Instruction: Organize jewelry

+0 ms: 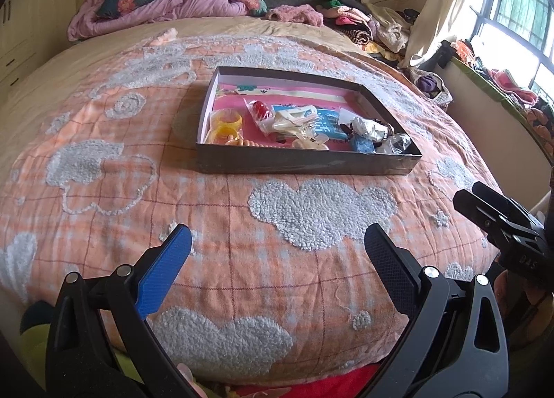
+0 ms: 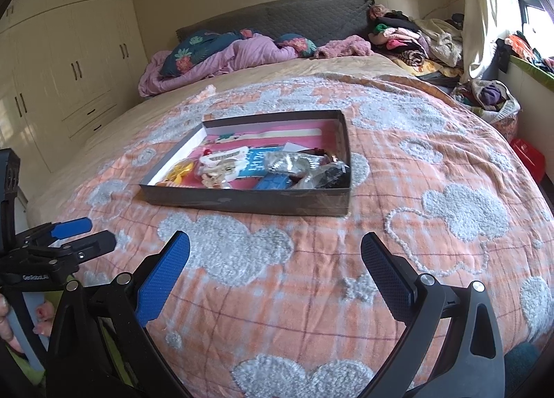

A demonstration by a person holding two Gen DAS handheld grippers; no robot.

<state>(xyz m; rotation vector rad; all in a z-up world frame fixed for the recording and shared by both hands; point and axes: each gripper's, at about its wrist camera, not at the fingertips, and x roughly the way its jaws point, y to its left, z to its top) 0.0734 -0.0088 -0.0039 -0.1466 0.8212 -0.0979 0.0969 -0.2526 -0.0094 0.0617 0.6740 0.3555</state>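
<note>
A shallow dark box (image 1: pixel 304 164) sits on the bed, also in the right wrist view (image 2: pixel 242 202). It holds jewelry in a heap: yellow bangles (image 1: pixel 226 122), a clear bag with a red piece (image 1: pixel 261 110), white pieces (image 1: pixel 294 121), a blue card (image 1: pixel 322 124) and dark items in plastic (image 1: pixel 394 143). My left gripper (image 1: pixel 277 242) is open and empty, low over the blanket in front of the box. My right gripper (image 2: pixel 275 244) is open and empty, also short of the box. Each gripper shows at the edge of the other's view, the right one (image 1: pixel 498 221) and the left one (image 2: pixel 86 235).
The bed has an orange checked blanket with grey clouds (image 1: pixel 322 211). Pillows and a purple quilt (image 1: pixel 155 6) lie at the headboard. Piled clothes (image 1: pixel 363 24) are at the far right corner. A wardrobe (image 2: pixel 69 69) stands left, a window (image 1: pixel 519 17) right.
</note>
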